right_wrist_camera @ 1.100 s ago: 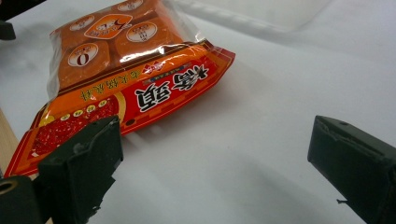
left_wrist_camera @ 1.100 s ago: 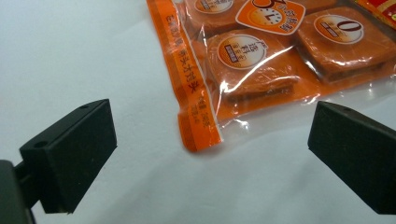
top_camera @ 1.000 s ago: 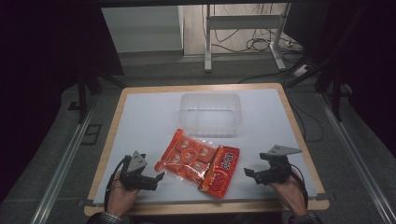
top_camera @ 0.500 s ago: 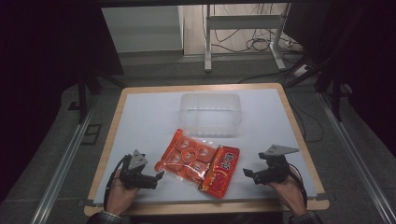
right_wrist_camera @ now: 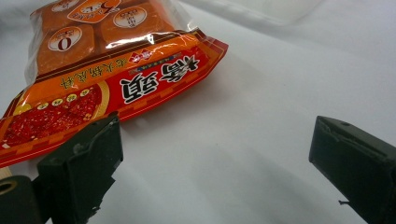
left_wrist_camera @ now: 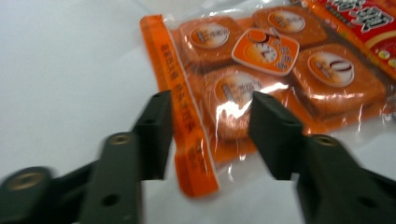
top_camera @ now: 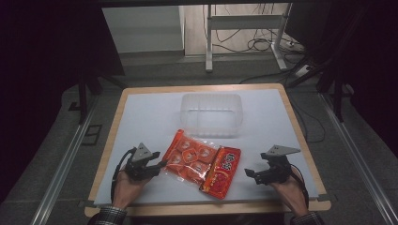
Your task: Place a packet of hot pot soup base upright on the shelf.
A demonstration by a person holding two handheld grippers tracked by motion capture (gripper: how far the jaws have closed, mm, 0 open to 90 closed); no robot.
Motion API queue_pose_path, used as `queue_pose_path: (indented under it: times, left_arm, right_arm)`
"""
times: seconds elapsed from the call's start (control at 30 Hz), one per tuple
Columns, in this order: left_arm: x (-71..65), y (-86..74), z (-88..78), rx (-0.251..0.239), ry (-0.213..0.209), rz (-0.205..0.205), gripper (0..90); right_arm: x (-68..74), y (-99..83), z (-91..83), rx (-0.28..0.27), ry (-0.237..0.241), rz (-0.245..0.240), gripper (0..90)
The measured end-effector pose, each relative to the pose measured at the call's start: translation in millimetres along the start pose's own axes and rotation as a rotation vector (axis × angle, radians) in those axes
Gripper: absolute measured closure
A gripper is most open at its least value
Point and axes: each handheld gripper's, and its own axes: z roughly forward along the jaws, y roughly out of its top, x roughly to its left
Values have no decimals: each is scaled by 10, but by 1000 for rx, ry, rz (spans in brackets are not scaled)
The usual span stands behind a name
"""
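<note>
Fingers on your left gripper are spread apart, and they sit right at the near edge of the snack bag, one finger on each side of its orange sealed strip in the left gripper view. Whether they touch the plastic yet, I cannot tell; nothing is clamped between them. Your left hand sits low at the near-left of the white tabletop, gripper pointed toward the bag.

Over on the other side, your right gripper is released too, its fingers wide apart with bare tabletop between them. It sits near the bag's red end but apart from it, a clear strip of white showing in between in the high view. Your right hand rests near the front edge.

That bag lies flat in the middle of the near half of the tabletop, tilted on a diagonal: the clear end with the round orange snacks points up and left, the red printed end points toward you and right.

Behind it stands a clear plastic container, open at the top, just beyond the bag's far corner. From the right gripper view you catch only its pale edge past the bag.
</note>
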Motion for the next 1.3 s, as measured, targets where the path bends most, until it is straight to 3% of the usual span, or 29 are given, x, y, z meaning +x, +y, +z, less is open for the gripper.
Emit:
queue_pose_path:
  times: [0.13, 0.27, 0.43, 0.6, 0.73, 0.97, 1.1, 1.3]
  left_arm:
    - [-5, 138, 105, -2, 6, 28, 770]
    - [11, 259, 219, 7, -15, 45, 896]
    - [21, 424, 457, 17, -32, 70, 897]
    - [67, 557, 712, 39, -104, 63, 898]
    - [66, 644, 889, 36, -76, 97, 897]
    - [120, 767, 1146, 63, -37, 119, 897]
    - [161, 765, 1258, 91, -25, 114, 898]
    - [201, 753, 1311, 110, -42, 77, 900]
  right_arm:
    - [-11, -4, -1, 4, -7, 9, 29]
    - [-16, -7, -2, 7, -15, 7, 30]
    - [-24, -12, 2, 13, -20, 8, 32]
    - [-25, -13, 2, 13, -21, 5, 33]
    - [-22, -14, 6, 19, -18, 5, 34]
    - [-23, -16, 10, 22, -15, 1, 35]
    - [-22, -18, 9, 24, -15, 0, 36]
    - [-21, -20, 14, 28, -13, -3, 37]
